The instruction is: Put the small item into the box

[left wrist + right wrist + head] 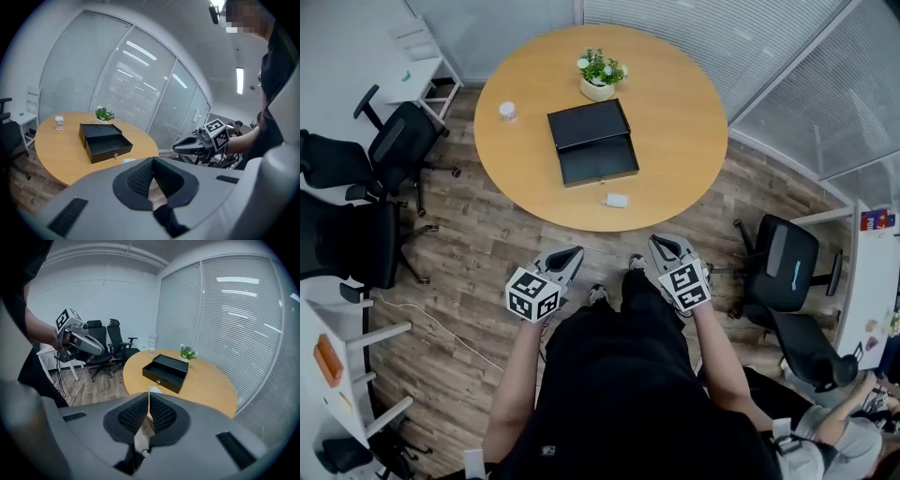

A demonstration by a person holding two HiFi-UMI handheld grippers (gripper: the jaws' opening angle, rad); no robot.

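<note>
Both hands hold low before the body, the left gripper and right gripper tilted down toward the round wooden desk, jaws closed on nothing. On its near edge, the small white rectangular item lies near the open black rectangular box.

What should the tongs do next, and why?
Probably reach the right tongs forward to the small item and open them: they are shut and empty, short of the table, and the item lies near its edge, outside the open box.
</note>
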